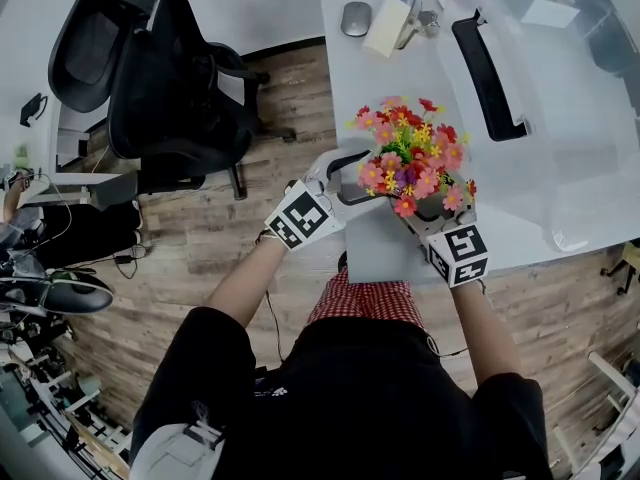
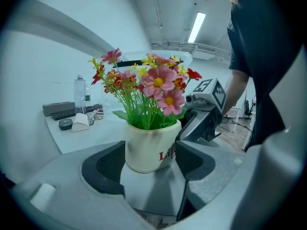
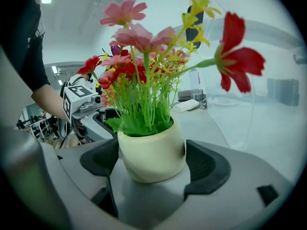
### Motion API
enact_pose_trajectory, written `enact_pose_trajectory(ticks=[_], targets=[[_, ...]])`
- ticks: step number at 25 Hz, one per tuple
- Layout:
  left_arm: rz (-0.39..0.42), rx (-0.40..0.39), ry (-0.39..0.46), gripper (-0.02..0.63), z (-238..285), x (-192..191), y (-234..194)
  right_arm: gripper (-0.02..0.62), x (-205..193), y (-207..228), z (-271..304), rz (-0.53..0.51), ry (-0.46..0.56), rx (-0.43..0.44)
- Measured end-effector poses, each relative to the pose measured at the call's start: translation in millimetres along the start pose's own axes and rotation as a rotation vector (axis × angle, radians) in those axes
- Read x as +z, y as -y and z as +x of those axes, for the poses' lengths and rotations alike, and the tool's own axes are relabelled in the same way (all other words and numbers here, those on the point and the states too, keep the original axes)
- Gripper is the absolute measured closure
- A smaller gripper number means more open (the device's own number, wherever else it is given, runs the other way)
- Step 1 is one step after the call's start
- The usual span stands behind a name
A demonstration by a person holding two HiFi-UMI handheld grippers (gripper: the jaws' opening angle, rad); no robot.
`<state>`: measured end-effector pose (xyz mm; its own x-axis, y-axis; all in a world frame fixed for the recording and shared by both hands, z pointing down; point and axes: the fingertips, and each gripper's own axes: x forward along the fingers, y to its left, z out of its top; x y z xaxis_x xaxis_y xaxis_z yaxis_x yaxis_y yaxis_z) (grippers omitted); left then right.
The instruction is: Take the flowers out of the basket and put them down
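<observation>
Both the left gripper and the right gripper pinch the cream flower pot between their pads from opposite sides, seemingly to keep the flowers upright and steady, already outside the clear basket, beside its handled side.

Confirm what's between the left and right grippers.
The potted flowers. The head view shows the left gripper and right gripper flanking them, and each gripper view shows them between that gripper's jaws.
</observation>
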<state>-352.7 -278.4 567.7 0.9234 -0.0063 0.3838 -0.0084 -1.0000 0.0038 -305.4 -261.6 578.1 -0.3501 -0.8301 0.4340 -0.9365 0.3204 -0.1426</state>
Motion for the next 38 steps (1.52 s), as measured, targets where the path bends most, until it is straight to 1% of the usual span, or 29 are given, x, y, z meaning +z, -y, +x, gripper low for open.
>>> enact_pose_trajectory(ticks=[4,9,14,18,19,22,24,28,31,33,36,38], targets=[[-0.036,0.033,0.021,0.275,-3.5,3.2,-4.1,0.153,5.5,0.0,-1.8,-0.009,0.014,-0.013],[-0.031,0.038,0.019,0.279,-7.6,3.9,-0.5,0.153,10.1,0.4,-9.9,-0.020,0.037,-0.032],[-0.075,0.049,0.048,0.333,-13.5,8.3,2.7,0.153,11.0,-2.3,-18.7,-0.002,0.062,-0.048],[-0.041,0.055,0.049,0.390,-16.2,10.6,9.8,0.154,12.4,-5.1,-25.0,0.012,0.070,-0.056],[-0.034,0.064,0.043,0.419,-17.7,9.9,10.7,0.155,13.2,-6.1,-26.7,0.015,0.072,-0.058],[0.006,0.084,0.008,0.539,-21.8,6.3,14.5,0.155,16.2,-9.9,-31.7,0.029,0.082,-0.065],[0.011,0.096,0.005,0.593,-24.9,6.5,16.7,0.155,17.5,-12.7,-35.5,0.038,0.090,-0.072],[-0.009,0.121,0.031,0.599,-32.8,12.9,18.8,0.158,18.1,-19.8,-42.6,0.045,0.098,-0.081],[-0.012,0.131,0.049,0.600,-38.6,19.3,23.4,0.182,19.6,-25.3,-50.0,0.045,0.112,-0.093],[-0.013,0.133,0.060,0.600,-41.9,23.6,28.0,0.233,22.2,-29.1,-54.9,0.052,0.133,-0.094],[-0.013,0.132,0.072,0.600,-45.9,28.7,35.6,0.274,26.1,-34.6,-60.9,0.060,0.163,-0.093],[-0.014,0.131,0.080,0.600,-49.1,31.5,41.4,0.336,27.5,-38.2,-64.9,0.051,0.171,-0.103]])
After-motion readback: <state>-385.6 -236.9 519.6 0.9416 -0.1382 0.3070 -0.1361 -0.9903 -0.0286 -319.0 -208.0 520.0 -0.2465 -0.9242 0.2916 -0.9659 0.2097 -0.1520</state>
